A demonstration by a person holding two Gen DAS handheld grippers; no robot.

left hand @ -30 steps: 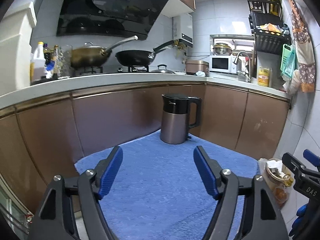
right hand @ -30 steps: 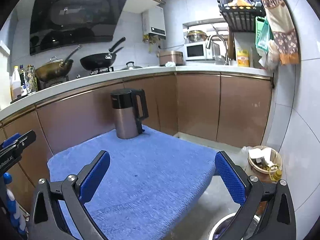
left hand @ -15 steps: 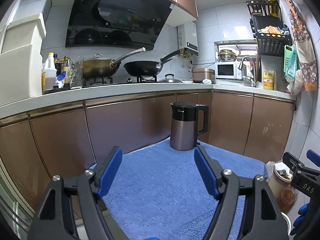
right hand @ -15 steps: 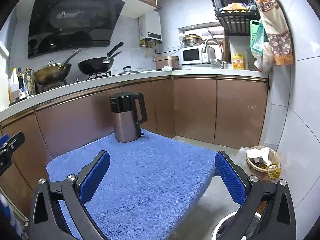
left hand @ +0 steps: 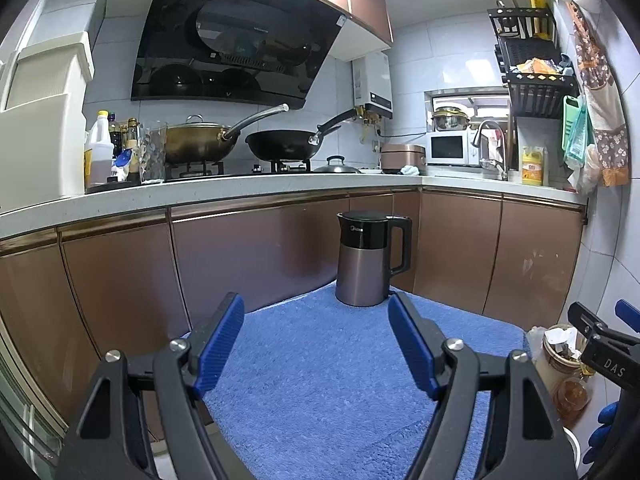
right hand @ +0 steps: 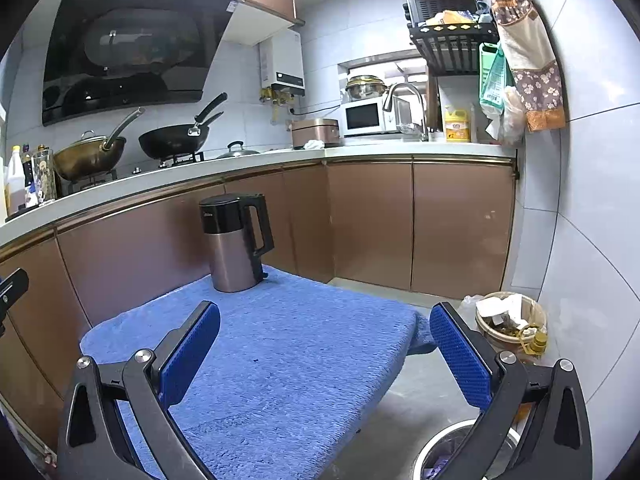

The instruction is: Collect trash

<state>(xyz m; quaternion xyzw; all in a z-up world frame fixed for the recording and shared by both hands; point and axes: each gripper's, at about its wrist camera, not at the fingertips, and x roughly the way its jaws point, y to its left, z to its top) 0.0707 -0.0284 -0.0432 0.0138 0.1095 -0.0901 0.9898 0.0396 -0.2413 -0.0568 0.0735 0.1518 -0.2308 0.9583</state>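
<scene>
My left gripper (left hand: 316, 312) is open and empty above a blue towel-covered table (left hand: 320, 376). My right gripper (right hand: 324, 320) is open and empty over the same table (right hand: 280, 344), near its right edge. A small basket of trash (right hand: 510, 320) with crumpled paper sits on the floor by the right wall; it also shows in the left wrist view (left hand: 560, 348). A metal bin (right hand: 452, 456) lined with a dark bag stands on the floor below my right gripper. No loose trash shows on the table.
A grey and black electric kettle (left hand: 370, 260) stands at the table's far edge, also in the right wrist view (right hand: 236, 240). Brown cabinets (right hand: 372, 220) and a counter with woks (left hand: 280, 146) lie behind. My right gripper shows at the right edge of the left wrist view (left hand: 604, 344).
Both cameras have tilted up and drawn back a little; the kettle sits lower and nearer the fingers in view. Both grippers stay open.
</scene>
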